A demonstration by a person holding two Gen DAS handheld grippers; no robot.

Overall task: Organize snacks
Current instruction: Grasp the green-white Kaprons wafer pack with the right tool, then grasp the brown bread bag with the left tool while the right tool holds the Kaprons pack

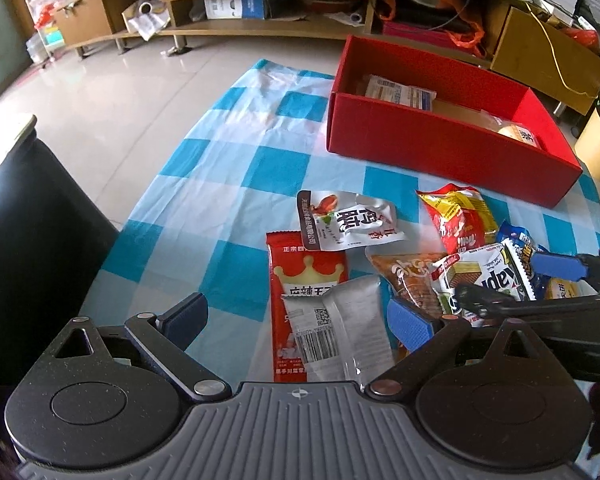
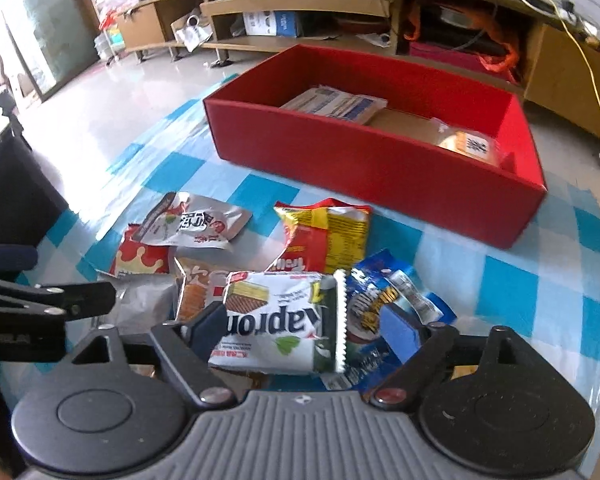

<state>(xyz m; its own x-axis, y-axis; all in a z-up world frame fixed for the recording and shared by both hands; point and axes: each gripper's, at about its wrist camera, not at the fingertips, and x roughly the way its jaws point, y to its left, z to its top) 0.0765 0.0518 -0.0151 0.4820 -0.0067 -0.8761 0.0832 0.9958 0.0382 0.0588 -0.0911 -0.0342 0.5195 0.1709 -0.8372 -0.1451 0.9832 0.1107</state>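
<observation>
Now — left gripper (image 1: pixel 298 316) released over silver packet (image 1: pixel 354 320) | right gripper (image 2: pixel 304 326) spread around white wafer pack (image 2: pixel 276 320) | red box (image 2: pixel 364 168) beyond.

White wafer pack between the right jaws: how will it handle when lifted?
The white wafer pack probably holds flat: the picture on it shows layered wafers, so likely stiff but crushable. Its glossy film may slip. It overlaps the blue packet, which might shift with it.
</observation>
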